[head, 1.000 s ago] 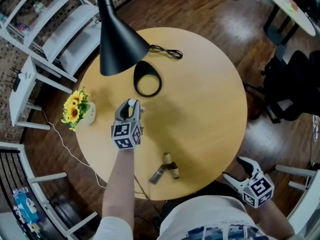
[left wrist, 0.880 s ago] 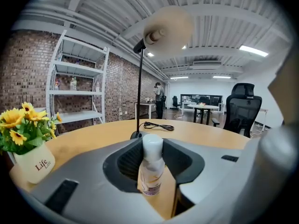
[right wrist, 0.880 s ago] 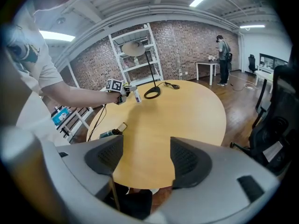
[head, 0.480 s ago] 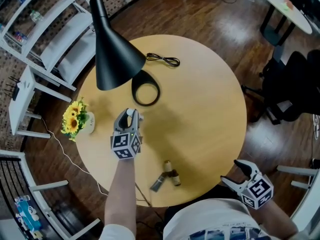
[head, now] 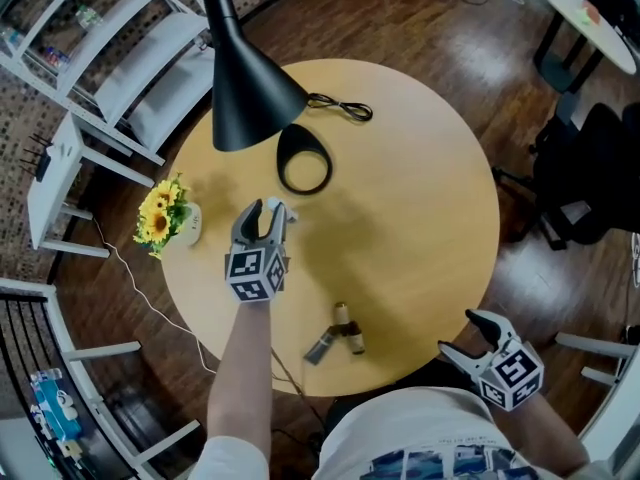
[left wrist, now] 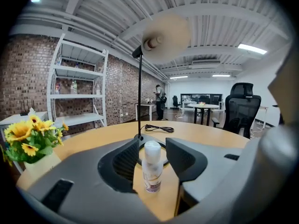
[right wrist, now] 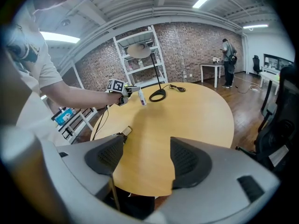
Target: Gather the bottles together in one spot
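Note:
A small white bottle [left wrist: 152, 167] stands upright on the round wooden table [head: 420, 218], a little short of the lamp's base. My left gripper [left wrist: 153, 149] reaches almost level around it. Its jaws have just been opening and now stand off the bottle on both sides, with gaps showing. From above, the bottle's cap [head: 271, 206] shows between the fingers of the left gripper [head: 263, 220]. A small cluster of bottles [head: 341, 332] lies on its side near the table's front edge. My right gripper [head: 468, 334] hangs open and empty off the table's front right edge.
A black lamp [head: 250, 78] leans over the table's back left, its ring base [head: 303, 158] just beyond the white bottle. A black cable [head: 345, 108] lies behind it. A pot of yellow flowers [head: 165, 213] stands at the left edge. White shelves and office chairs surround the table.
The left jaws have spread wider, away from the white bottle, which stays standing in place. Neither hand has shifted noticeably.

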`<move>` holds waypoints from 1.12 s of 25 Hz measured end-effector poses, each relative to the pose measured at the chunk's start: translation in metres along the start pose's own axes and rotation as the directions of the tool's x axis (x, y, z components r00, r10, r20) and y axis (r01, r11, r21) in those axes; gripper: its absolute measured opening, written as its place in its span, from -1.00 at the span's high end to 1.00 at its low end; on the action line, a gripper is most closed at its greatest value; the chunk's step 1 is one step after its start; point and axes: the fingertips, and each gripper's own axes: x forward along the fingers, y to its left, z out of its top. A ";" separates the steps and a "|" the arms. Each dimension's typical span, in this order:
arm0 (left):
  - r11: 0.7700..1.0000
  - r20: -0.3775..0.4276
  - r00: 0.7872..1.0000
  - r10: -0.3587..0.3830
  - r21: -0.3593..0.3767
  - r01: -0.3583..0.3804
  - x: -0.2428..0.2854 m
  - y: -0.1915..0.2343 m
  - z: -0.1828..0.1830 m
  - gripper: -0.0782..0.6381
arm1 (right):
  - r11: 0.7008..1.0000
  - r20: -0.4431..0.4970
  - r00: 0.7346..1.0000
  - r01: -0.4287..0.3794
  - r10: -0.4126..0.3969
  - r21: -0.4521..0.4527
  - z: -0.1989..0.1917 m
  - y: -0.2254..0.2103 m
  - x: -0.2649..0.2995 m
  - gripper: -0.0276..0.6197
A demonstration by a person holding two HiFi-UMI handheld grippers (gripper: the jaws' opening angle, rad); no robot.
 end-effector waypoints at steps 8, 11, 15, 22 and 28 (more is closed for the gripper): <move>0.997 -0.011 0.999 0.047 -0.053 -0.048 -0.105 -0.018 0.026 0.28 | 0.992 0.068 0.990 -0.123 0.122 0.007 -0.005 0.026 0.017 -0.13; 0.996 -0.041 0.999 0.030 -0.088 -0.034 -0.153 -0.042 0.022 0.28 | 0.990 0.096 0.985 -0.140 0.142 -0.025 -0.003 0.038 0.022 -0.13; 0.995 -0.076 0.997 -0.035 -0.095 0.027 -0.217 -0.077 0.007 0.28 | 0.992 0.153 0.981 -0.115 0.120 -0.046 -0.004 0.069 0.008 -0.13; 0.979 -0.063 0.979 -0.192 -0.084 0.187 -0.351 -0.118 -0.027 0.28 | 0.992 0.156 0.986 -0.039 0.057 -0.116 -0.038 0.166 -0.024 -0.13; 0.963 -0.032 0.977 -0.213 -0.173 0.205 -0.484 -0.106 -0.066 0.28 | 0.998 0.183 0.983 0.029 -0.019 -0.051 -0.083 0.270 -0.049 -0.13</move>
